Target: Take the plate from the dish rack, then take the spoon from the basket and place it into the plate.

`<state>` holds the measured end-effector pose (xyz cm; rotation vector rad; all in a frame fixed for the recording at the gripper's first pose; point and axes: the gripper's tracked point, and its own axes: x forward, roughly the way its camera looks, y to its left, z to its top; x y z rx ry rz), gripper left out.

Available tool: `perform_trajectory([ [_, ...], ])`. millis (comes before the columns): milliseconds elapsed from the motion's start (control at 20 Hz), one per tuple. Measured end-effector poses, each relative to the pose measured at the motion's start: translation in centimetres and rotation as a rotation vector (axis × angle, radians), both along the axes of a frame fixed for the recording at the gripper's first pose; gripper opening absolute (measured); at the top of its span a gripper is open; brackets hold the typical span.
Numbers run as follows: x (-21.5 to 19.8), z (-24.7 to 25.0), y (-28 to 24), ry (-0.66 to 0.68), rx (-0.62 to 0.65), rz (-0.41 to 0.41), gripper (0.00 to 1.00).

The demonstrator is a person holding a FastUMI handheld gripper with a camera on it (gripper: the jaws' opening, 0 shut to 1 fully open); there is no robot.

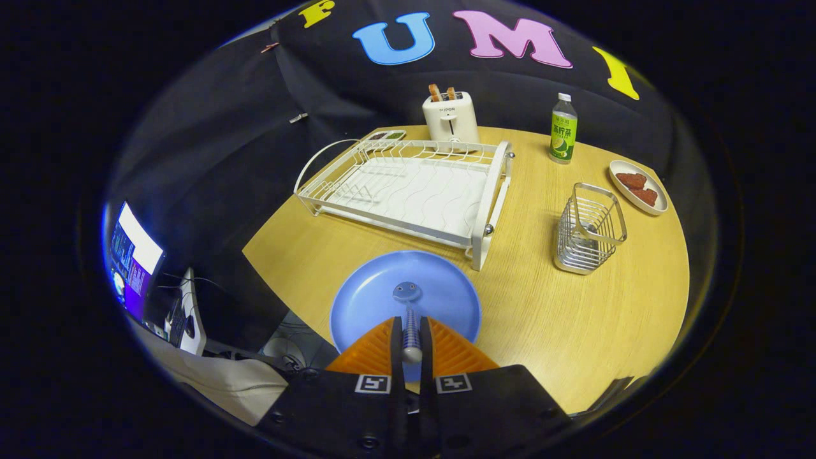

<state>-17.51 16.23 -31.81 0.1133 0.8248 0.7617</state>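
Note:
A blue plate lies flat on the wooden table just ahead of my fingers. My gripper is shut on the handle of a blue spoon, both orange fingers pressing its sides. The spoon's bowl points forward and hovers over the middle of the plate. Beyond the plate stands the white dish rack, with nothing in its slots. The silver wire basket stands to the right of the rack.
A white toaster with two bread slices stands behind the rack. A green-labelled bottle and a small white dish of brown pieces are at the back right. The table's edge runs close to the left of the plate.

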Motion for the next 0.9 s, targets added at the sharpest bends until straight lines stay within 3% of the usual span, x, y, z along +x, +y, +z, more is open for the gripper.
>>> perform_trajectory([
  [400,-0.6,-1.5,0.7,0.001,-0.018,0.032,0.11],
  [750,-1.3,-4.5,-0.4,0.057,-0.107,0.009,0.2],
  [850,-1.2,-4.6,-0.4,0.066,-0.105,-0.004,0.42],
  [900,-1.2,-4.5,-0.3,0.069,-0.103,-0.006,0.64],
])
